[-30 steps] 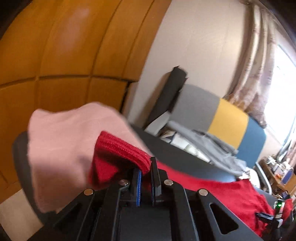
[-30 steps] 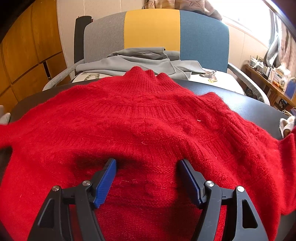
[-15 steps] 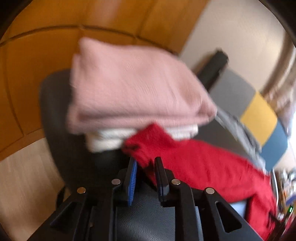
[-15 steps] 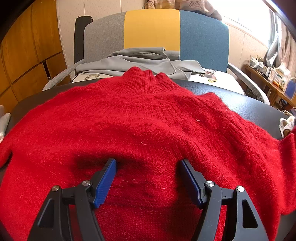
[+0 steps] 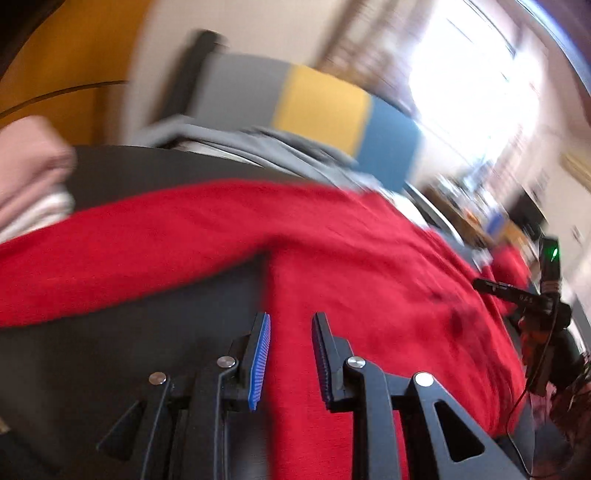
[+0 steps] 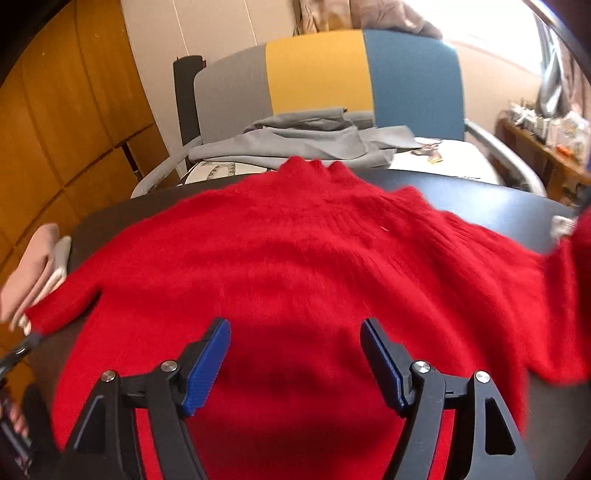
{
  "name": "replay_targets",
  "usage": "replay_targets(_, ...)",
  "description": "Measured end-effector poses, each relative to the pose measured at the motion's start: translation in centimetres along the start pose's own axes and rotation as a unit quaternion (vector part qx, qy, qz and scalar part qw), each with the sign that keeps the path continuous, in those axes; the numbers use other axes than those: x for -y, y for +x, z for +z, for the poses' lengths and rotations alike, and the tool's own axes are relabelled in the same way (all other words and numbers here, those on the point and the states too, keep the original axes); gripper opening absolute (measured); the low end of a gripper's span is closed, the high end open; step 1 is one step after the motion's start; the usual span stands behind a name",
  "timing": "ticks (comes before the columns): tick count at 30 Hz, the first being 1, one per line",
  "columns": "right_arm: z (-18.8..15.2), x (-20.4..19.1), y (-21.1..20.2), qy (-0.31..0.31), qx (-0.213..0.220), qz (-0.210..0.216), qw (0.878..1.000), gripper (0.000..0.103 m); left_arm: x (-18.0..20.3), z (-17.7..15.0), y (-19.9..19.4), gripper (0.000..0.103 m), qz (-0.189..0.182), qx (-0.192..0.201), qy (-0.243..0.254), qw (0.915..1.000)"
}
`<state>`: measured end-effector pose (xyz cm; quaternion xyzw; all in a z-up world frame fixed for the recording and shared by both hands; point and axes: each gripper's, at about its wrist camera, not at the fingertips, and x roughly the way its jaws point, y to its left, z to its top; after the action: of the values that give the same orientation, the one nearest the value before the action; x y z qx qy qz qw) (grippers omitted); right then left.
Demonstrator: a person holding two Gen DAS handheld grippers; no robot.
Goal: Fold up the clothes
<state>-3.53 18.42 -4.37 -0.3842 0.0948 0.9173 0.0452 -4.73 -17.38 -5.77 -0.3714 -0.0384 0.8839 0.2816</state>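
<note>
dark counter [image 6: 498,206] carries a red sweater [image 6: 314,258] spread flat, collar at the far side. right claw [image 6: 295,354] hovers released above the sweater's lower middle, gripping nothing. left claw [image 5: 290,354] is opening over the sweater's edge, nothing clamped. folded pink stack [image 5: 29,166] sits far left of it.

**A bright room with wood panels and a three-colour chair**

The bench [image 6: 480,206] has a dark, smooth top. Behind it stands a chair [image 6: 317,77] with a back in three stripes: grey, yellow and blue, and with grey armrests. The wall [image 6: 207,29] behind the chair is pale cream. On the left side there are orange-brown wood panels [image 6: 74,122]. On the right, strong daylight comes through a window [image 5: 476,81] with patterned curtains [image 6: 561,74]. A low wooden shelf [image 6: 535,144] with small items stands under it.
</note>
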Motion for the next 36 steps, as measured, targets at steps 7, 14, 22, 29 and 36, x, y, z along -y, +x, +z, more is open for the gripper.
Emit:
replay_targets(7,-7.4,0.8,-2.0,-0.044,-0.063,-0.068,0.995,0.064,5.8,-2.2,4.6,0.024,0.044,-0.035,0.142,0.9882)
replay_targets(14,-11.1,2.3,-4.5,-0.027,-0.034,-0.081,0.996,0.065,5.0,-3.3,2.0,0.026,0.049,-0.051,0.146,0.9867)
replay_targets(22,-5.5,3.8,-5.8,0.001,0.014,-0.022,1.0,0.066,9.5,4.4,5.3,0.026,-0.01,-0.016,0.148,0.9888)
replay_targets(29,1.6,5.5,0.3,0.011,0.002,-0.013,1.0,0.057,12.0,9.0,15.4,0.026,0.007,-0.058,0.106,0.9926)
replay_targets(36,7.9,5.0,6.6,-0.041,-0.018,0.0,0.999,0.053,8.7,13.5,20.0,0.026,-0.02,-0.066,0.056,0.996)
